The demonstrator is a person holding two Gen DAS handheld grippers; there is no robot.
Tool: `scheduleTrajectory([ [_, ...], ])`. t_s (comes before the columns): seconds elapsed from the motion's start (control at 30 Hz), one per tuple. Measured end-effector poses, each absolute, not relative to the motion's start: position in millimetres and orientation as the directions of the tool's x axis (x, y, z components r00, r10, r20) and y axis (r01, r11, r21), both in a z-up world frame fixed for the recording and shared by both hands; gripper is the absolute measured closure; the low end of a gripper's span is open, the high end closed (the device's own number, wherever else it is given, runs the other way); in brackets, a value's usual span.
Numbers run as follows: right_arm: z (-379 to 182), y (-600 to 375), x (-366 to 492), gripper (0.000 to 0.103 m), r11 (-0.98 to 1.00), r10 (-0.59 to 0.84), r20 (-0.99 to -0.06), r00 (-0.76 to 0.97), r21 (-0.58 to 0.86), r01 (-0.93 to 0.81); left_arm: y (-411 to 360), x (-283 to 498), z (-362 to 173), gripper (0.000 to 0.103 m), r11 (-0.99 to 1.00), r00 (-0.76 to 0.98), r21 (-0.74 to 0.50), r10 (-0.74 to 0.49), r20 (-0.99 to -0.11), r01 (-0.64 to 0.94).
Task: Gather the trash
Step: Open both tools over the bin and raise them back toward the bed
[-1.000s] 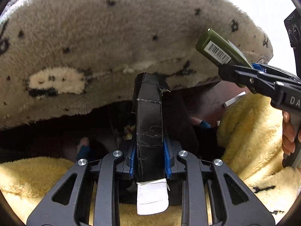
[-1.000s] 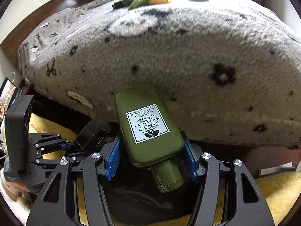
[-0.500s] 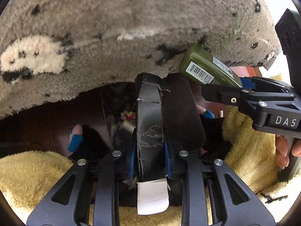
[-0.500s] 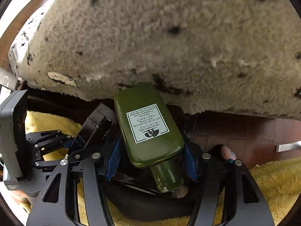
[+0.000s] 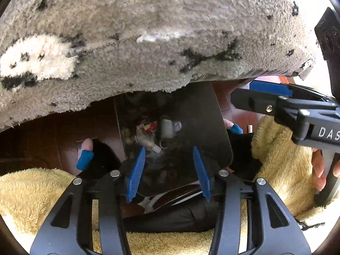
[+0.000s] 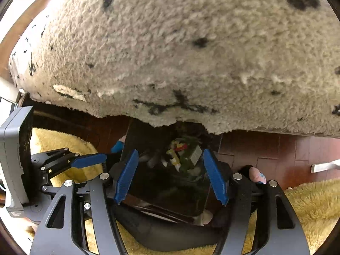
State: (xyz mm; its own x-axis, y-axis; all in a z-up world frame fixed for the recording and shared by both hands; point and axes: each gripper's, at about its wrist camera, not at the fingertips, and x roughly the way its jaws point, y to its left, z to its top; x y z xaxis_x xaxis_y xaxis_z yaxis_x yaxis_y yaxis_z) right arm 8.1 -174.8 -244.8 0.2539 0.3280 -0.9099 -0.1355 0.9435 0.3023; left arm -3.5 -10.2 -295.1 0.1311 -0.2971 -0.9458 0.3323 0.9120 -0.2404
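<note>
Trash: mixed wrappers and scraps (image 5: 153, 136) sit down in the dark rectangular plastic bin (image 5: 212, 127), under the overhanging edge of the shaggy grey rug-covered bench (image 5: 148, 42).
Left gripper (image 5: 169, 170): jaws spread, nothing held, right over the bin.
Right gripper (image 6: 172, 176): also released and empty.
Risk: I reckon either one could clip the bin rim or snag the rug fringe pulling out and tip it all.

A shaggy grey-beige rug (image 5: 161, 42) with black flecks and a white patch at 9 o'clock drapes across the whole upper field in the left wrist view; the same rug (image 6: 191, 53) dominates the right wrist view. Yellow fleece (image 5: 27, 193) spreads from 7 to 4 o'clock. Reddish wood floor (image 6: 276, 155) shows at 3 o'clock below the rug's edge.
</note>
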Motion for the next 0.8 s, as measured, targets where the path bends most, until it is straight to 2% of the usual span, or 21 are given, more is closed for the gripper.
scheduleTrajectory([
  [0.17,-236,-181,7,0.038,0.951,0.307,-0.909,0.281,0.282,-0.125,-15,-5,-279,0.053,0.916,0.152,-0.221,-0.284,-0.947,0.334],
  [0.33,-212,-194,8,0.037,0.963,0.269,-0.900,0.343,0.242,-0.121,-11,-6,-254,0.036,0.922,0.216,-0.198,-0.279,-0.936,0.333],
  [0.53,-169,-202,8,0.025,0.972,0.235,-0.856,0.461,0.200,-0.123,1,-3,-207,0.014,0.924,0.322,-0.195,-0.304,-0.897,0.329],
  [0.6,-151,-208,10,0.018,0.974,0.228,-0.832,0.505,0.193,-0.122,5,0,-187,0.009,0.928,0.374,-0.170,-0.295,-0.879,0.332],
  [0.67,-136,-215,11,0.012,0.977,0.213,-0.809,0.548,0.175,-0.121,8,3,-164,0.008,0.931,0.431,-0.141,-0.285,-0.856,0.336],
  [0.8,-102,-220,20,0.008,0.984,0.176,-0.763,0.622,0.126,-0.124,18,14,-123,0.008,0.937,0.529,-0.099,-0.274,-0.803,0.335],
])
